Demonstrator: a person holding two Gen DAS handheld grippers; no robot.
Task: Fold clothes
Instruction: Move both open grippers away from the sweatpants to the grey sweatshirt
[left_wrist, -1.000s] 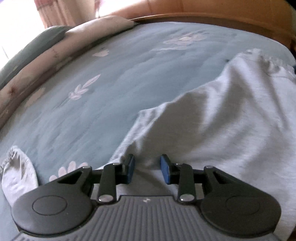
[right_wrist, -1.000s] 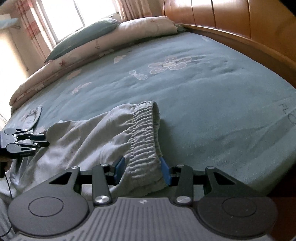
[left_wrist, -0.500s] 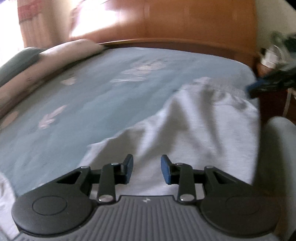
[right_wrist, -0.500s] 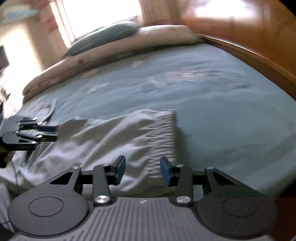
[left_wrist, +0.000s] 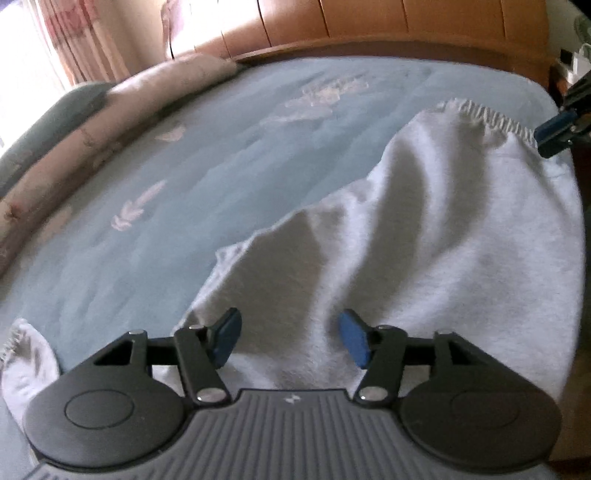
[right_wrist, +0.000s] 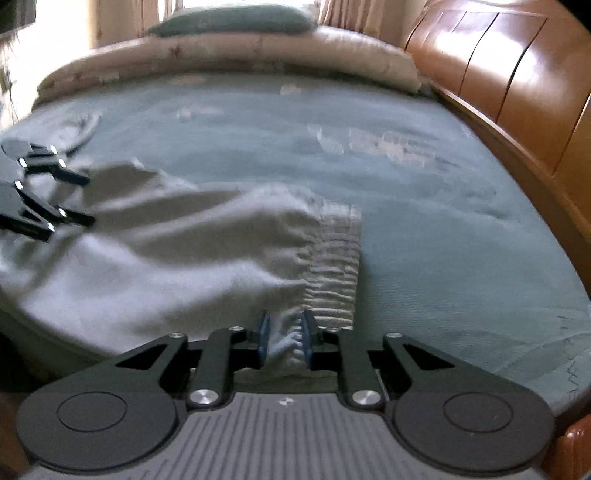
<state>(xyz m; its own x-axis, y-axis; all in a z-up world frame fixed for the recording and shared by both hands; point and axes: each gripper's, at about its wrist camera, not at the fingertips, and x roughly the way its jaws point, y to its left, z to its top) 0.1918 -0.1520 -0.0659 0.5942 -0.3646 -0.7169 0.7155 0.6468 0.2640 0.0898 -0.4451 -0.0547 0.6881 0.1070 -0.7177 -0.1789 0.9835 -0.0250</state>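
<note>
Jaws of the right gripper (right_wrist: 283, 339) are closing on the grey trousers (right_wrist: 166, 266) waistband; the left gripper (left_wrist: 290, 343) is opening over cloth.

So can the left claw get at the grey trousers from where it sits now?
Probably yes. The left claw is opening right over the trousers, grey cloth lying between its blue pads but not pinched. Nothing lies in the way. The right claw is closing on the waistband.
</note>
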